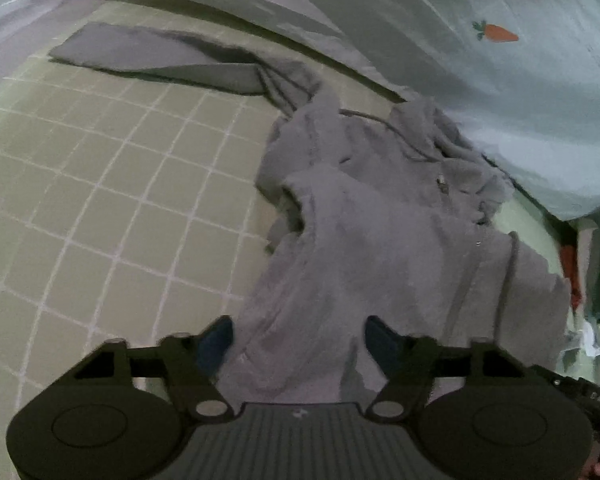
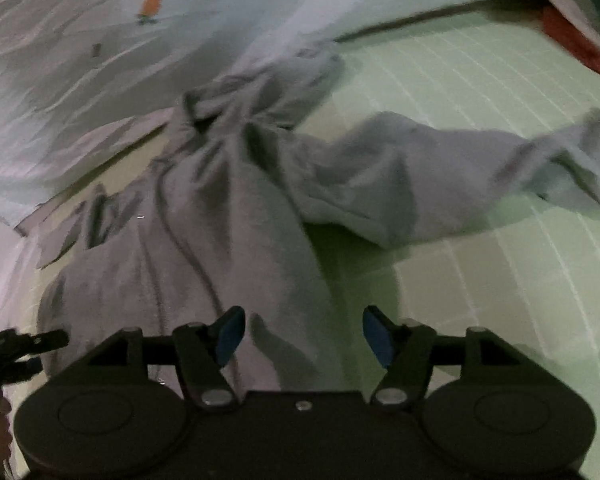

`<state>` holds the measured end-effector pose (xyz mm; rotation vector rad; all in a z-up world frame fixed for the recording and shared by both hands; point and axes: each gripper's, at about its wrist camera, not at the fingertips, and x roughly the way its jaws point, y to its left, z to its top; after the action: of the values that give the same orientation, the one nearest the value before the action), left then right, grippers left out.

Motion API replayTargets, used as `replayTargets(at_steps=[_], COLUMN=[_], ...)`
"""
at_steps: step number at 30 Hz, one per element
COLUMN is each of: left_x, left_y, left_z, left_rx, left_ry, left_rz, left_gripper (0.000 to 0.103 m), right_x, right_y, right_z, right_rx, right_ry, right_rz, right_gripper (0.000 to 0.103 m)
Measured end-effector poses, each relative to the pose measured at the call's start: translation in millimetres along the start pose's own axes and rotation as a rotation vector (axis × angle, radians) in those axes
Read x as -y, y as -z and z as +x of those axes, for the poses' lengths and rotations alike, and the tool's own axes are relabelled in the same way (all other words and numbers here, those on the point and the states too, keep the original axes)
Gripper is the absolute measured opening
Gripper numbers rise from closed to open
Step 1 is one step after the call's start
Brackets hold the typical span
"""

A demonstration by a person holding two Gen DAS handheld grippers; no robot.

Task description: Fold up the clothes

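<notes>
Grey hooded sweatshirt (image 1: 380, 232) lies spread out but rumpled on a green mat (image 1: 100, 184) marked with a pale grid. Its hood is bunched at the far end against a pale sheet (image 1: 520, 92) printed with small orange carrots, and a drawstring and a zip pull show near the collar. In the right wrist view one sleeve (image 2: 440, 176) stretches away to the right across the mat, creased and partly twisted, while the body of the garment runs down toward the camera.

Left gripper (image 1: 299, 340) hovers over the lower hem of the sweatshirt with its jaws apart; grey fabric fills the gap between them, but the blue pads are not pressing on it. Right gripper (image 2: 303, 334) is likewise parted, above the right edge of the garment, with cloth under its left finger and bare mat under its right; it grips nothing.

Further off in the left wrist view, a flat folded grey cloth (image 1: 152, 56) rests on the mat, and a jumble of coloured fabric (image 1: 588, 300) sits at the right edge.
</notes>
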<state>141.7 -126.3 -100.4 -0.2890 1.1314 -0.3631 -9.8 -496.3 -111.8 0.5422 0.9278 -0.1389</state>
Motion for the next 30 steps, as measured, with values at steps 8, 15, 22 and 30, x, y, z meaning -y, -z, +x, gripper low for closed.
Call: replayTargets(at_steps=[8, 15, 22, 30], left_x=[-2, -19, -29, 6], left_y=[21, 43, 85, 77], left_z=[-39, -135, -90, -83], left_rx=[-0.026, 0.012, -0.132, -0.055], left_ry=[0.112, 0.206, -0.127, -0.171], left_rz=[-0.044, -0.171, -0.222, -0.124], left_gripper=[0.011, 0.013, 0.027, 0.083], right_x=[-1, 15, 25, 33], right_y=[2, 0, 37, 37], right_z=[-30, -129, -74, -81], right_rx=[-0.045, 0.018, -0.146, -0.064], right_ry=[-0.12, -0.307, 0.032, 0.046], right_rz=[0.036, 0.127, 0.02, -0.005], right_gripper=[0.01, 0.01, 0.028, 0.059])
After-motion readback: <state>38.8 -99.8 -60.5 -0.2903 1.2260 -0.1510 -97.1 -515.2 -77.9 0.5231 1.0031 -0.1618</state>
